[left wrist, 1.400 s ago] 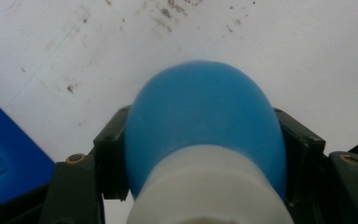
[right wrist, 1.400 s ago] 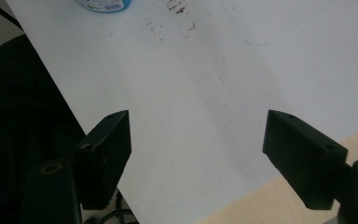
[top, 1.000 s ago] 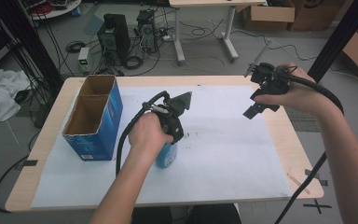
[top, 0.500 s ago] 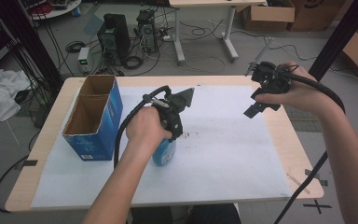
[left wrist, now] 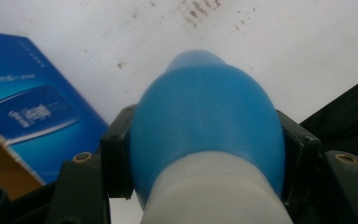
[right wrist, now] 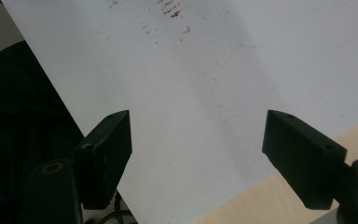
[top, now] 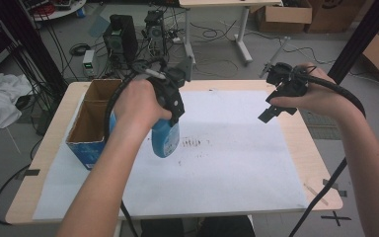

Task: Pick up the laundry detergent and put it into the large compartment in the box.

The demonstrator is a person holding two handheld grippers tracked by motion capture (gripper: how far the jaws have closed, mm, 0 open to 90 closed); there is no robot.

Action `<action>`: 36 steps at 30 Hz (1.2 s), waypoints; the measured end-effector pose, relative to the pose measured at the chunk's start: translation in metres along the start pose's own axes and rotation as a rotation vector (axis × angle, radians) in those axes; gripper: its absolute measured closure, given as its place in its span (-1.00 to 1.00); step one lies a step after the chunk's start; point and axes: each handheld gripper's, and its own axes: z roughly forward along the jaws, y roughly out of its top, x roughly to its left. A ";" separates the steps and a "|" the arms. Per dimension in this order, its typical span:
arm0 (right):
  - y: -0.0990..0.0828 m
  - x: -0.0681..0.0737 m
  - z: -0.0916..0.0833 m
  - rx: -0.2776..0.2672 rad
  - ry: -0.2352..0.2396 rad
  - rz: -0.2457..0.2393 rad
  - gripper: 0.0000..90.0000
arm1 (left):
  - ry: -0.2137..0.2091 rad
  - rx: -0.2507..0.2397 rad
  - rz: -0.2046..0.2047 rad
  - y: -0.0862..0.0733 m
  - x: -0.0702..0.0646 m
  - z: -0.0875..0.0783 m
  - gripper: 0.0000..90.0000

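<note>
Gripping a blue bottle (top: 166,139) by its body, the left gripper (left wrist: 205,154) holds it in the air above the white paper sheet (top: 237,163) that covers the table (top: 303,143), just beside the open blue cardboard box (top: 91,133). Its fingers (left wrist: 116,154) pinch the bottle on both sides, white cap end nearest the gripper's camera. Well apart from the box, over the sheet's far side, the right gripper (right wrist: 198,154) hangs with its fingers (right wrist: 107,149) spread wide and nothing between them.
</note>
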 end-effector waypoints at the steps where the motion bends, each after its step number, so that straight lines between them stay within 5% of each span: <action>1: 0.000 0.000 0.000 -0.001 -0.001 0.001 -0.46 | 0.001 0.002 -0.009 -0.001 0.004 -0.005 -0.17; 10: -0.002 -0.006 0.000 0.002 0.001 0.012 -0.46 | 0.013 -0.019 -0.132 -0.015 0.042 -0.044 -0.17; 16: -0.002 -0.009 0.003 -0.001 0.005 0.018 -0.46 | 0.036 -0.029 -0.261 -0.035 0.082 -0.065 -0.17; 17: -0.002 -0.010 0.003 -0.002 0.005 0.017 -0.46 | 0.036 -0.029 -0.261 -0.035 0.082 -0.065 -0.17; 19: -0.002 -0.011 0.003 0.001 0.006 0.020 -0.46 | 0.047 -0.040 -0.327 -0.045 0.098 -0.068 -0.17; 27: -0.002 -0.014 0.004 0.012 0.000 0.023 -0.46 | 0.085 -0.040 -0.427 -0.070 0.135 -0.074 -0.17; 36: -0.005 -0.019 0.008 0.020 0.001 0.042 -0.46 | 0.084 -0.054 -0.500 -0.090 0.162 -0.076 -0.16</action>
